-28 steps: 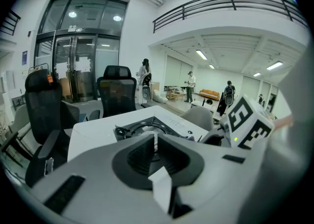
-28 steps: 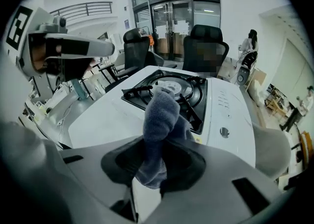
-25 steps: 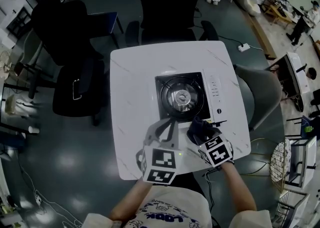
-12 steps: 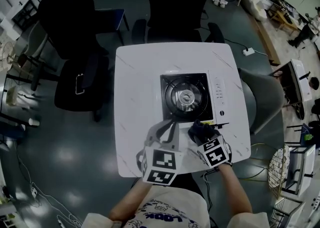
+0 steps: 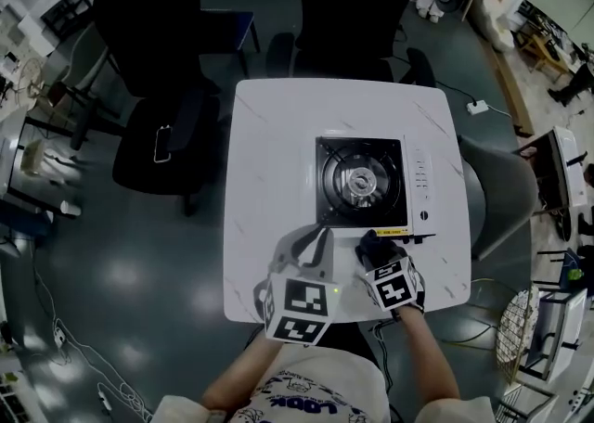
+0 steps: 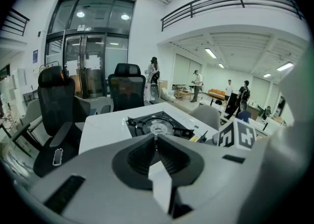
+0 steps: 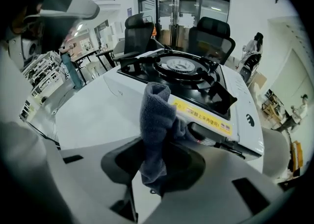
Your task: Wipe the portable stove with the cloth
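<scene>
In the head view, the portable stove [image 5: 362, 182] sits right of centre on the white table [image 5: 269, 152], with the left gripper [image 5: 311, 243] over the table's near part and the right gripper [image 5: 379, 254] just right of it, at the stove's near edge. The left gripper view shows its jaws narrowed together on nothing, pointing toward the stove farther off. The right gripper view shows its jaws clamped on the grey cloth [image 7: 156, 120], which stands up against the stove's near side by a yellow label [image 7: 201, 114].

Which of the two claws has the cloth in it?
The right claw: a dark cloth is pinched between its jaws, near the stove's front edge. The left claw is shut on nothing.
</scene>
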A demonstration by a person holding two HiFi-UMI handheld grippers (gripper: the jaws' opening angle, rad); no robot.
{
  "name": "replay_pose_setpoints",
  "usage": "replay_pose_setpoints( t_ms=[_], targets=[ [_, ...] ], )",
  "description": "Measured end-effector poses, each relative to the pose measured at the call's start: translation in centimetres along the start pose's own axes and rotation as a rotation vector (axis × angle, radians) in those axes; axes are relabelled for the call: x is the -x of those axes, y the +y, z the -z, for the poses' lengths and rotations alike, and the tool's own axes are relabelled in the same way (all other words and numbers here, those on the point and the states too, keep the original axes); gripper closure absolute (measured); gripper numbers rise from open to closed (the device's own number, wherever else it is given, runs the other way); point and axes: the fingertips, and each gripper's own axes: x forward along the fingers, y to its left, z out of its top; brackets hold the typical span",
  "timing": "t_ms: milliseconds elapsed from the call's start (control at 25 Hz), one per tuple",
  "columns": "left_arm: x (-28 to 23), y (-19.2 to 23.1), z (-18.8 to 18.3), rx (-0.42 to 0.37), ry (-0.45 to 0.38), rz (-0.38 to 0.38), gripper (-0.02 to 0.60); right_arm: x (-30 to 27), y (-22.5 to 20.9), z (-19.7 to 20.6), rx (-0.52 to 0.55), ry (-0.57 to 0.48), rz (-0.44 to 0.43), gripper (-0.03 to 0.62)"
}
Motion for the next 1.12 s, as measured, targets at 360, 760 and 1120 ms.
replay_pose_setpoints(
  t_ms=[360, 760, 1120],
  targets=[
    [1.2, 1.0, 0.9, 0.031, -0.002, -0.037, 0.551, -0.6, 0.4, -0.5, 0.020, 0.014, -0.001, 0.485],
    [2.7, 2.5, 1.5, 0.057, -0.011, -0.075, 0.551, -1.1, 3.1, -2.4, 0.138, 0.014, -0.055, 0.485],
    [4.3, 5.1, 2.5, 0.096, -0.018, -0.131, 0.551, -1.9, 7.1, -4.5, 0.198, 0.012, -0.116, 0.485]
  ],
)
